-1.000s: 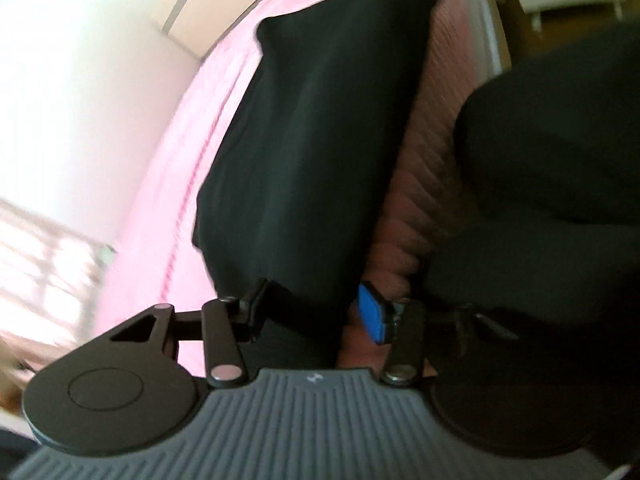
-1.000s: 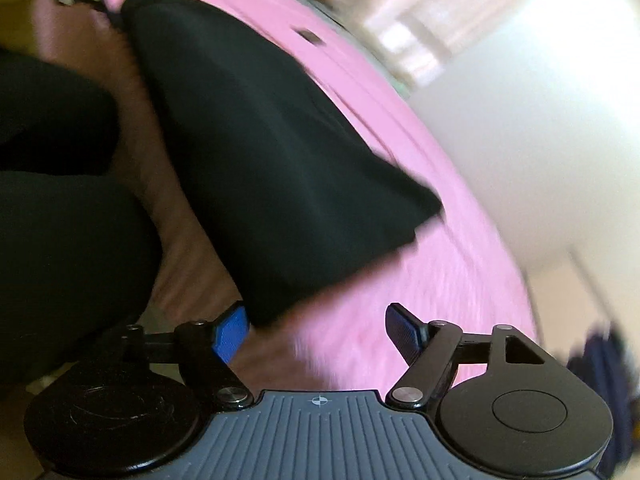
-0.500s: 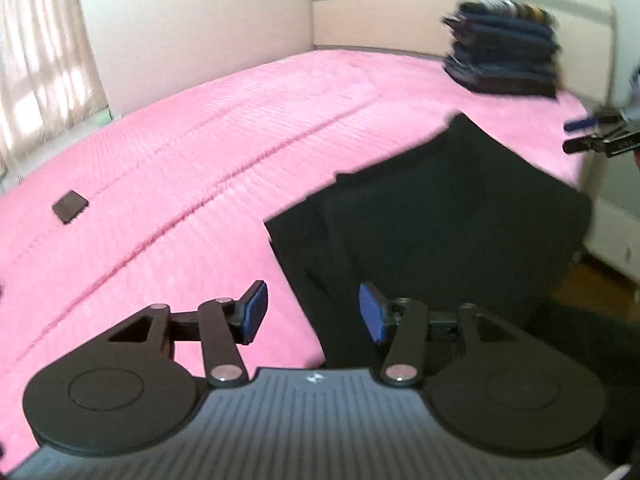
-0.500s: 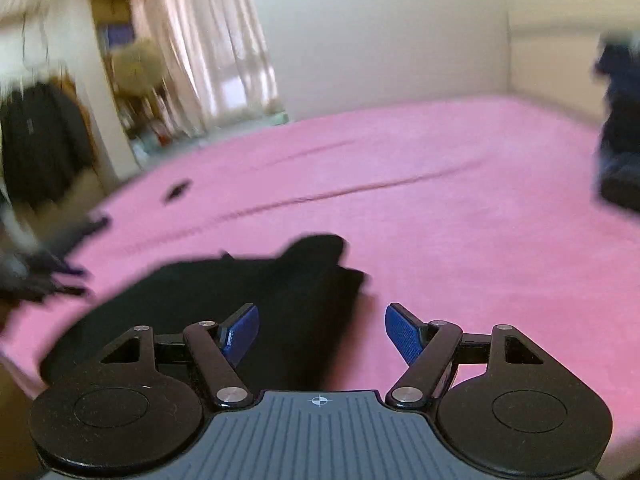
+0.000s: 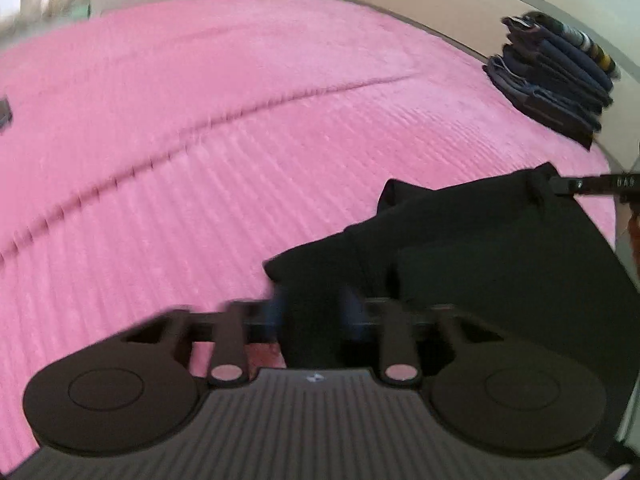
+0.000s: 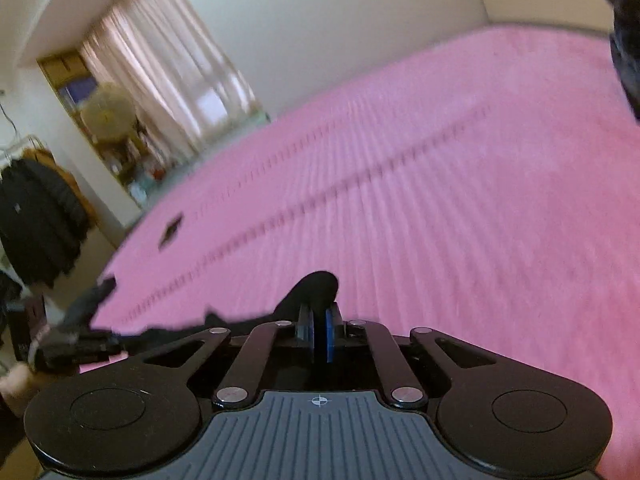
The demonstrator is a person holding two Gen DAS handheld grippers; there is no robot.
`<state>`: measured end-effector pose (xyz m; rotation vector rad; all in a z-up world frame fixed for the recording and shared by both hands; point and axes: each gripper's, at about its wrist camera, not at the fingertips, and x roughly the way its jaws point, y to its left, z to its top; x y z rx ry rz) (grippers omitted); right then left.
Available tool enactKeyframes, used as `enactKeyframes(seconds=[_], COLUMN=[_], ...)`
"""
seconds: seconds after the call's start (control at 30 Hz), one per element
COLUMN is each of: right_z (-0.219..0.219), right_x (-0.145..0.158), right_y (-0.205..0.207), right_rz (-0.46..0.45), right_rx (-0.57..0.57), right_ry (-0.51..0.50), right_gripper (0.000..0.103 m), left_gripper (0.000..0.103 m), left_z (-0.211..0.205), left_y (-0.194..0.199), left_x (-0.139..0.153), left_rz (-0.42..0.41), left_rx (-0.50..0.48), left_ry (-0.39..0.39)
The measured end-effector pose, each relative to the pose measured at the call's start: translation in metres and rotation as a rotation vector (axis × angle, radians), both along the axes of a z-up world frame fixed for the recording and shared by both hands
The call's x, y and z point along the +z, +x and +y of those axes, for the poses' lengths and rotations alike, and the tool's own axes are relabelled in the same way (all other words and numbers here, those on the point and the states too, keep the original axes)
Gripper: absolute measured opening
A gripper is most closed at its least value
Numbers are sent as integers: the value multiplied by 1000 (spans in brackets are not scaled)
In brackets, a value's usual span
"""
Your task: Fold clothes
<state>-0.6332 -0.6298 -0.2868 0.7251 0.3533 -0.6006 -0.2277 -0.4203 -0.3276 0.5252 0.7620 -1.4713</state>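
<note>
On pink bed (image 5: 200,120), right claw (image 6: 320,334) clenched on black garment (image 5: 500,264); left claw (image 5: 314,314) blurred, grip state unclear.

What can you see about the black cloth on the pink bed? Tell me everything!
The black cloth is a soft, plain dark garment with no pattern showing. It lies rumpled in folded layers near the edge of the pink bed. The left gripper has fabric between its fingers, though that part is blurred. The right gripper is pinched shut on a bunched corner, which pokes up above its blue pads. What kind of garment it is cannot be told.
</note>
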Motion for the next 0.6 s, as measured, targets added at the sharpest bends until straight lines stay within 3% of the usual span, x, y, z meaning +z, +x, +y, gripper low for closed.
enactKeyframes(seconds=[0.13,0.2,0.27,0.3,0.33,0.5,0.6], right_z=[-11,-10,-7,-3,3,71,124], right_x=[-25,-38,-34,-27,-18,30,38], right_y=[11,6,-1,-4,-6,-19,-18], right_rz=[113,118,118,150,181,169,133], right_rx=[-12,-28,-48,-66,-73,9,127], right_ry=[41,76,59,31,-6,-165,-178], right_gripper=[4,4,16,36,44,44,44], left_gripper=[7,8,10,12,13,14,14], left_z=[-6,-15,-16,-13,-9,27,62], left_y=[5,5,5,5,5,4,-8], left_x=[6,-8,-18,-17,-13,18,46], left_rz=[-26,-23,-32,-39,-50,-117,-123], left_rx=[14,13,14,20,33,93,96], left_ry=[-43,7,24,17,15,-13,-59])
